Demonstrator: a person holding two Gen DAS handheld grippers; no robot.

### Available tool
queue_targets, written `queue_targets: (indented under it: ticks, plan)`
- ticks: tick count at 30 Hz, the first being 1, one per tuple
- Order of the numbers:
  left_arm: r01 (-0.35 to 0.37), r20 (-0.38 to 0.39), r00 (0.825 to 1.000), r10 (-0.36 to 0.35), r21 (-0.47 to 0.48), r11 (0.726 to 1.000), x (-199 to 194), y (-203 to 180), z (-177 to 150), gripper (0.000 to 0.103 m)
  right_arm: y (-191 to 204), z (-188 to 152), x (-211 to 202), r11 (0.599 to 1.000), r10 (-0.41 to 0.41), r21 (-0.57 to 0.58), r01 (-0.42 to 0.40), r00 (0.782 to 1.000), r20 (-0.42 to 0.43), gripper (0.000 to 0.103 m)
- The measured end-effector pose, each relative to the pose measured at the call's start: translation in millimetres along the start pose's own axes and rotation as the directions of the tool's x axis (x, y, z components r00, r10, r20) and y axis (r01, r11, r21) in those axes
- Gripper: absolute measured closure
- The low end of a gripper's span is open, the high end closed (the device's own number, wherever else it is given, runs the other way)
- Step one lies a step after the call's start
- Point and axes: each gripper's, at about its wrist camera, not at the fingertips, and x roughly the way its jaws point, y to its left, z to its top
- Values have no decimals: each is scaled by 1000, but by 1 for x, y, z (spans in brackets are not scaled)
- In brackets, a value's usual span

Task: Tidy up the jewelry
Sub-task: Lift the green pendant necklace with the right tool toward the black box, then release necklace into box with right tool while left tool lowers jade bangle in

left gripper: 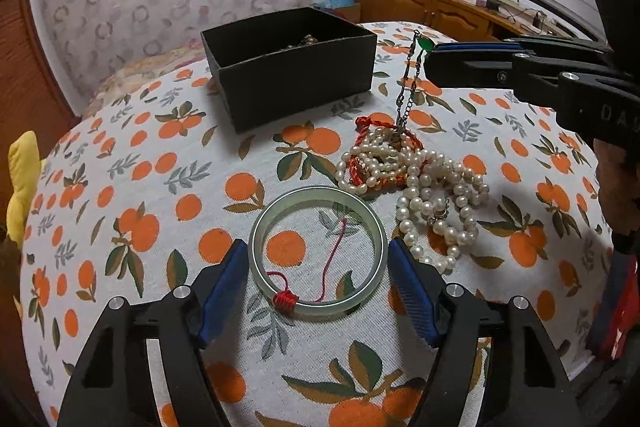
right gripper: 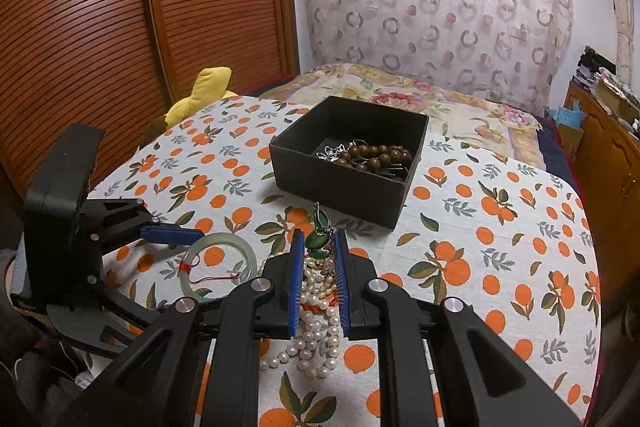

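A pale green jade bangle (left gripper: 318, 253) lies flat at lower centre of the left wrist view, a red thread knotted around its near rim. Right of it sits a tangled heap of pearl strands (left gripper: 416, 187) with a red braided cord (left gripper: 374, 125). A green-stone chain bracelet (left gripper: 412, 75) hangs upright above the heap. The black box (left gripper: 290, 67), upper centre, holds brown wooden beads (right gripper: 376, 154).

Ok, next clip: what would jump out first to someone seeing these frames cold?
Probably the pale green bangle with red thread, lying flat on the orange-print tablecloth between the open fingers of the left gripper. Next, the right gripper, shut on a green-stone chain that trails down to a tangle of pearl strands. Behind sits the black box, already holding brown wooden beads.
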Motion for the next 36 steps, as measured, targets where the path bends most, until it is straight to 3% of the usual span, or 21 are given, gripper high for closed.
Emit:
queue_targets:
  ticks: [9, 21, 30, 36]
  plan:
    - [17, 52, 999, -16, -26, 1000, -13, 5, 4, 35, -2, 8, -3, 1000, 9, -2, -9, 1000, 22, 86]
    - [-1, 152, 988, 14, -86, 996, -31, 30, 49, 35, -27, 56, -2, 999, 31, -14, -29, 994, 100, 86]
    - [-13, 198, 979, 40, -138, 990, -30, 51, 83, 35, -56, 88, 36, 999, 36, -18, -35, 994, 102, 86]
    - [-30, 201, 978, 60, -150, 988, -23, 60, 102, 35, -65, 87, 62, 998, 57, -10, -56, 996, 74, 86]
